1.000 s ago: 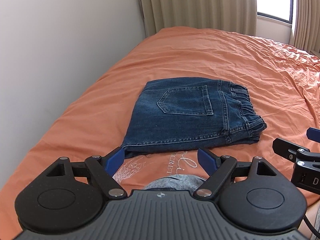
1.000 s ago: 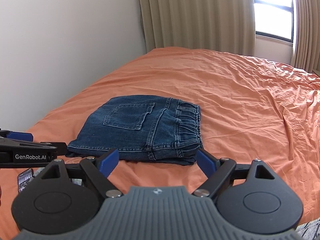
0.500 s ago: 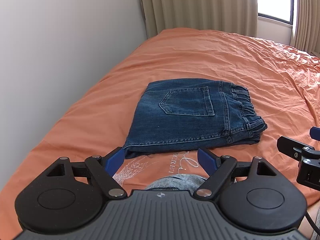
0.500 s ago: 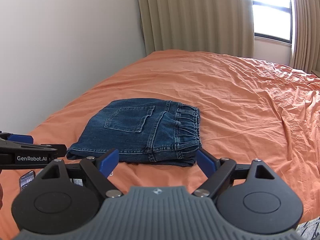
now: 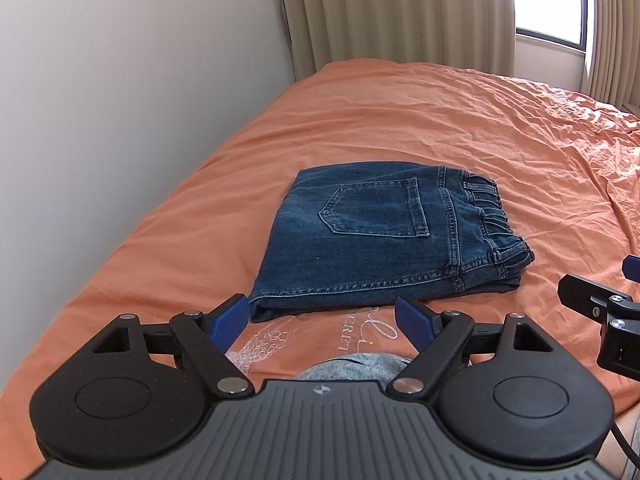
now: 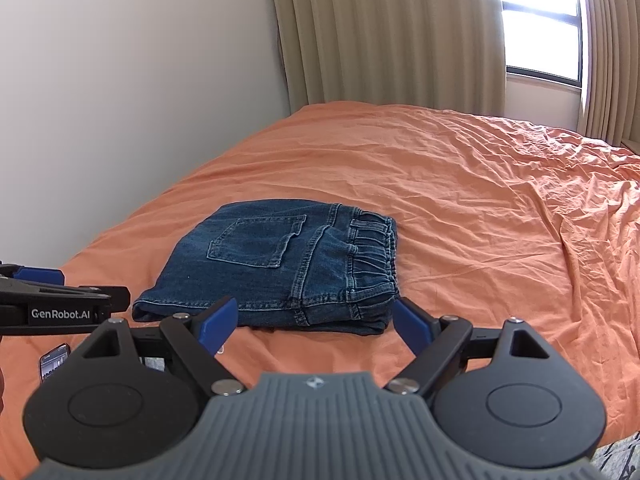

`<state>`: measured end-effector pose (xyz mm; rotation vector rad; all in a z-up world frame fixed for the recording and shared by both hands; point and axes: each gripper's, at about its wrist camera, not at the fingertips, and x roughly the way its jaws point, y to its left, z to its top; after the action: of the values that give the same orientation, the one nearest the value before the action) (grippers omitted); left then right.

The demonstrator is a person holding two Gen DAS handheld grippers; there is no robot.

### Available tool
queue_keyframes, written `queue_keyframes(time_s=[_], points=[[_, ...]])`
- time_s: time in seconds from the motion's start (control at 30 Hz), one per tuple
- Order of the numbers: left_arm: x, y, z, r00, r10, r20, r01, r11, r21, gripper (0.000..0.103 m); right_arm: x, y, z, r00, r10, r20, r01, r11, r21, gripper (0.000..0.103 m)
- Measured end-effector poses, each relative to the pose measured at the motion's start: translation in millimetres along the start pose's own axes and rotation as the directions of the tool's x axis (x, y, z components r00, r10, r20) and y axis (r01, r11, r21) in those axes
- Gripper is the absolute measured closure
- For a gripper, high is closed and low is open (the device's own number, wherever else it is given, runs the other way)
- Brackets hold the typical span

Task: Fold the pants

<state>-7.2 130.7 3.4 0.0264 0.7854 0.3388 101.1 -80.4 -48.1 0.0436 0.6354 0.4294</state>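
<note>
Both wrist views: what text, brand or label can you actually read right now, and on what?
"GenRobot.AI": white print on the side of the left tool, right wrist view.
"SECRET": vertical print on the orange shirt below the jeans, left wrist view; partly covered.
Script lettering beside it: unreadable.
Phone screen: too small to read.
Jeans: no readable label.

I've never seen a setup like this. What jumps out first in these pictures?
A folded pair of dark blue denim jeans lies flat on a wrinkled orange bedspread, back pocket up, elastic waistband to the right. Near the camera, the black left gripper and the black right gripper gape open with blue-tipped fingers, holding nothing.
</note>
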Motion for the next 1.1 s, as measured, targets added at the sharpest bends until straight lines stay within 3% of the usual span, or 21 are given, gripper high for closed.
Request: queue_keyframes(time_s=[1.1], points=[[-3.9,-2.5,5.0,0.999,0.007,0.034,-0.008,0.999,0.031,0.006,-0.2,-2.2,2.8,1.0,-0.008,-0.003,0.008,1.0,0.018,0.022]])
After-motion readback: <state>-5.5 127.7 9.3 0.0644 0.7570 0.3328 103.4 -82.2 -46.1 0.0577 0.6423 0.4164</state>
